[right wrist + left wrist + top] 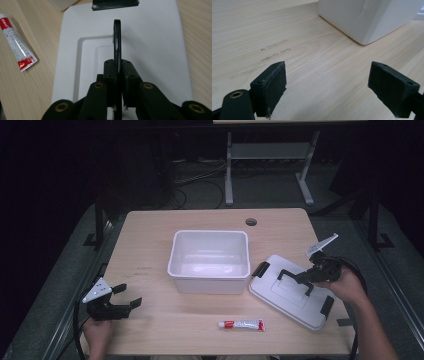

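Note:
A white lid with a black handle lies flat on the table to the right of an empty white bin. My right gripper reaches in from the right and is shut on that handle. In the right gripper view the pads of the right gripper press on both sides of the thin upright handle over the lid. My left gripper rests low at the table's front left, open, with nothing between its fingers. Its view shows the left gripper wide apart over bare wood, the bin ahead.
A red-and-white tube lies near the front edge, between the hands, and appears as the tube left of the lid. Black clips sit at the lid's ends. A cable hole is at the table's back. Another table's legs stand beyond.

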